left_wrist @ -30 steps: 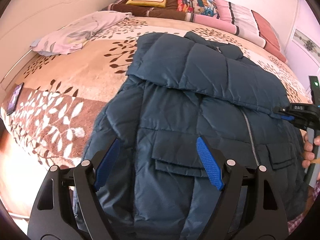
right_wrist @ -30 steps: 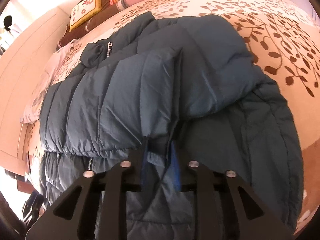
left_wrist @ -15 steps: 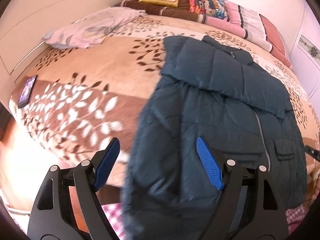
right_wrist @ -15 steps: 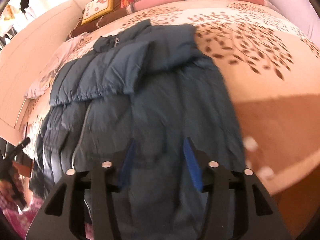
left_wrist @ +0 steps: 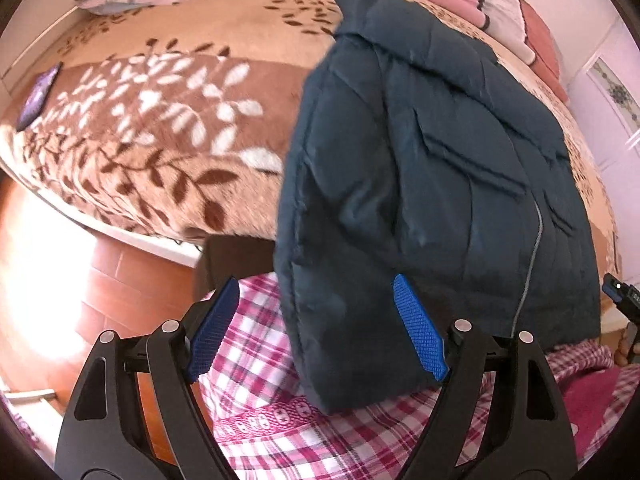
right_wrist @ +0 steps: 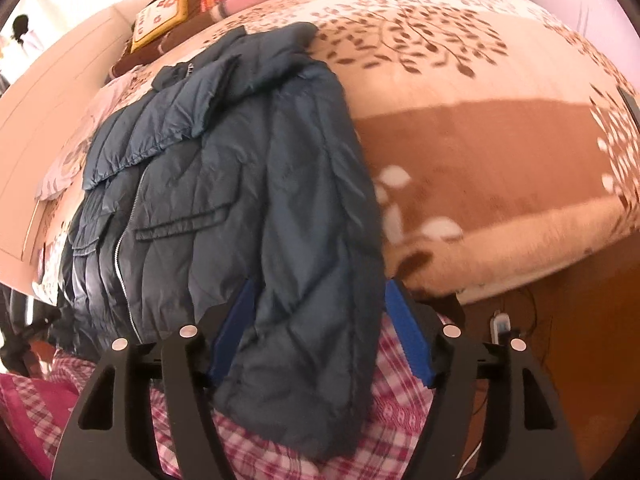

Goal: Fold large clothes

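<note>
A dark teal puffer jacket [left_wrist: 420, 160] lies front-up on the bed, both sleeves folded across its chest, and its hem hangs over the bed's near edge. My left gripper [left_wrist: 316, 328] is open, and the hem's left corner hangs between its blue pads without being pinched. My right gripper [right_wrist: 320, 332] is at the hem's right corner of the jacket [right_wrist: 248, 200]. Its jaws are opening, and the cloth hangs loose between the pads. In the left wrist view the right gripper [left_wrist: 622, 300] shows at the far right edge.
The bed's leaf-patterned blanket [left_wrist: 160, 128] spreads to both sides of the jacket, with pillows [right_wrist: 168, 20] at its head. A phone [left_wrist: 38, 96] lies near the bed's left edge. Pink plaid cloth [left_wrist: 320, 420] fills the foreground. A plug with cables [right_wrist: 502, 326] sits on the wooden floor.
My right gripper has let go of the folded sleeve, opened, and drawn back to the hem's right corner. The left gripper has moved left and back to the hem's left corner, still open.
</note>
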Demonstrator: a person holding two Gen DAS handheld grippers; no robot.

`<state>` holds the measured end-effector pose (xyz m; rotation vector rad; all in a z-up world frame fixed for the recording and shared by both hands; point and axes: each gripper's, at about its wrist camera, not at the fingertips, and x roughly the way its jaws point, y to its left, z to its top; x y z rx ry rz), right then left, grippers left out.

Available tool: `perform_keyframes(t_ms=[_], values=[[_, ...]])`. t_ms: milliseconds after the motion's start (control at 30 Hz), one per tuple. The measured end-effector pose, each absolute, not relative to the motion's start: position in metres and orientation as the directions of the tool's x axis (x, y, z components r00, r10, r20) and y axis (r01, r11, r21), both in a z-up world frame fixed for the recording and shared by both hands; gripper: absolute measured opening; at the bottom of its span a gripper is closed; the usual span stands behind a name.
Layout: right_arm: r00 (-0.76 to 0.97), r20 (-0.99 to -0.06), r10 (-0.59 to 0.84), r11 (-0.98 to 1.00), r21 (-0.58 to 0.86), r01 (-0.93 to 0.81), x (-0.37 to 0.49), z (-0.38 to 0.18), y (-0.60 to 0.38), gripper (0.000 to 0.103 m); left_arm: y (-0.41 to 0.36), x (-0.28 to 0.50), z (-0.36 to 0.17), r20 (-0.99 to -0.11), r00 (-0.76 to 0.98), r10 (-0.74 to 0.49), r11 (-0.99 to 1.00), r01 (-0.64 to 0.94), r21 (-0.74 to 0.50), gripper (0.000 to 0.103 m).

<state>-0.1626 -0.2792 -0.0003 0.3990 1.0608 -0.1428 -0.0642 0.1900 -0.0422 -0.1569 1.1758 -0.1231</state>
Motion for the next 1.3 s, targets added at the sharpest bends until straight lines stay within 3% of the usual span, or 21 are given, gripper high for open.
perform_keyframes(t_ms=[167,233,733,1000,1200,1267,1300], values=[[0.488,-0.869,0.080,0.908,0.265,0.324,-0.176,-0.003,-0.281,0.071,0.193,-0.064,-0.048,-0.905,0.360,-0.228,0.972,0.024,-0.235,0.076],[0.485,-0.871,0.075,0.910,0.259,0.324,-0.179,-0.003,-0.280,0.072,0.193,-0.065,-0.051,-0.904,0.348,-0.249,0.966,0.025,-0.257,0.065],[0.445,-0.891,0.089,0.887,0.274,0.372,-0.203,-0.019,-0.285,0.082,0.188,-0.065,-0.061,-0.904,0.315,-0.289,0.956,0.041,-0.292,0.039],[0.430,-0.875,0.223,0.882,0.369,0.293,-0.195,-0.033,-0.273,0.082,0.193,-0.065,-0.064,-0.894,0.313,-0.320,0.944,0.029,-0.328,0.034],[0.399,-0.872,0.284,0.872,0.408,0.272,-0.193,-0.044,-0.271,0.045,0.202,-0.070,-0.066,-0.875,0.315,-0.369,0.924,0.024,-0.381,0.022],[0.400,-0.857,0.326,0.849,0.451,0.275,-0.196,-0.048,-0.276,0.024,0.202,-0.071,-0.064,-0.865,0.319,-0.386,0.917,0.031,-0.398,0.016],[0.406,-0.841,0.358,0.830,0.486,0.273,-0.198,-0.050,-0.278,0.019,0.201,-0.072,-0.062,-0.861,0.326,-0.390,0.916,0.040,-0.400,0.013]])
